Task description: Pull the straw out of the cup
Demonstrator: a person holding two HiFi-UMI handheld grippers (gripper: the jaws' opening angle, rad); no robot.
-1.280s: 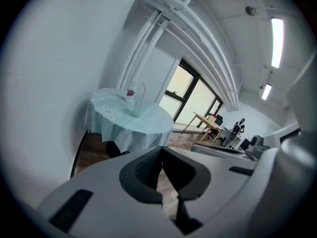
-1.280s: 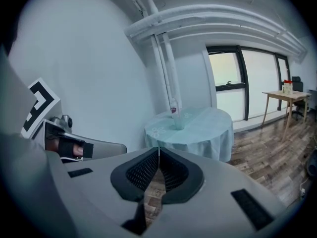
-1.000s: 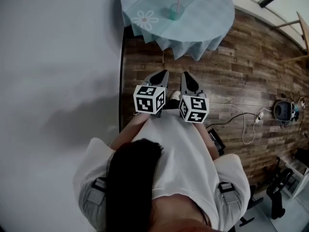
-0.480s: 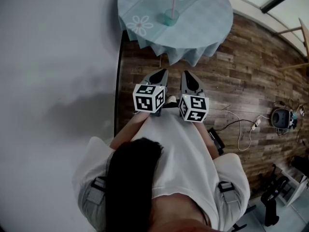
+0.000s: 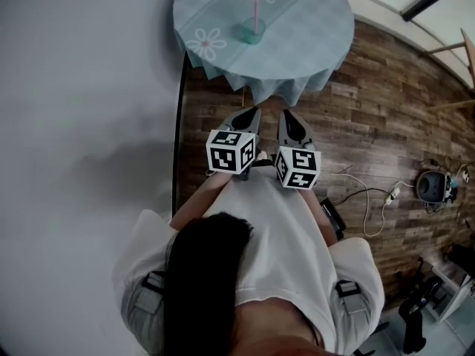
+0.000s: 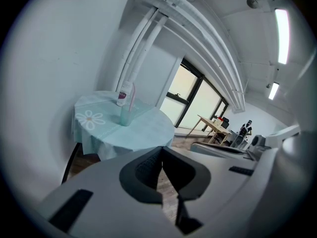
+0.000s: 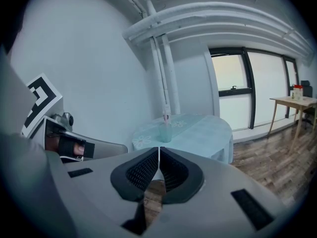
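Straw stands in the cup on the round worktop, well apart from the left tongs and right tongs, both pressed together and empty, side by side above the wooden floor

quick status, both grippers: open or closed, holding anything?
Left gripper: closed, holding nothing.
Right gripper: closed, holding nothing.
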